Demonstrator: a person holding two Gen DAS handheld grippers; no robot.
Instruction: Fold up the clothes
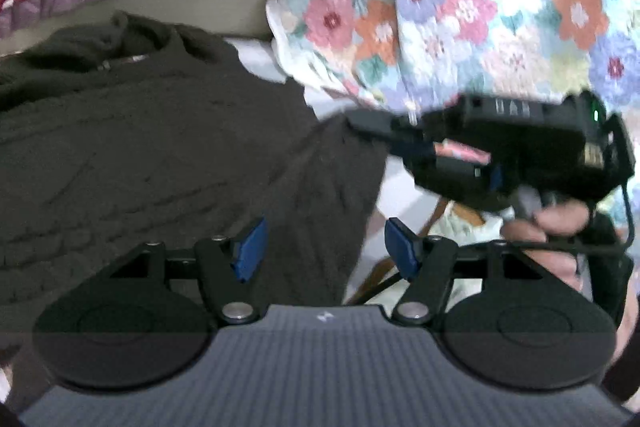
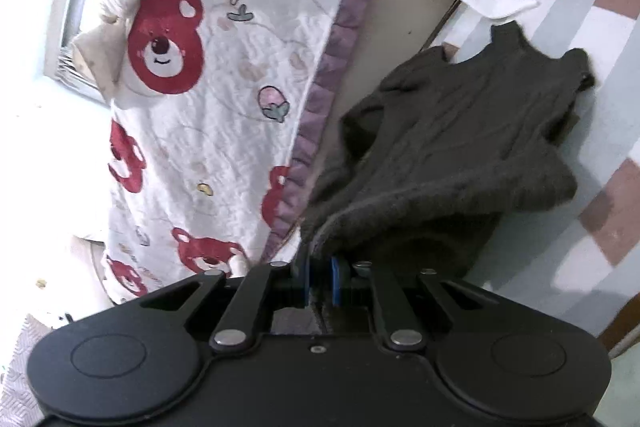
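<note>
Early stage: the dark sweater [image 2: 460, 131] lies rumpled, unfolded. The right gripper [image 2: 320, 281] pinches its edge at 6 o'clock; the left gripper [image 1: 324, 247] is spread, empty.

The sweater [image 2: 460, 147] is a dark brownish-green knit with a ribbed texture and a thick rolled hem. In the right wrist view it lies spread and rumpled on a checked sheet, collar at the far end, its left side just beside a purple-trimmed quilt; the near hem is lifted off the surface and bunched into a fold. In the left wrist view the sweater [image 1: 160, 155] fills the left side, its collar far, with a small zip at the neck
</note>
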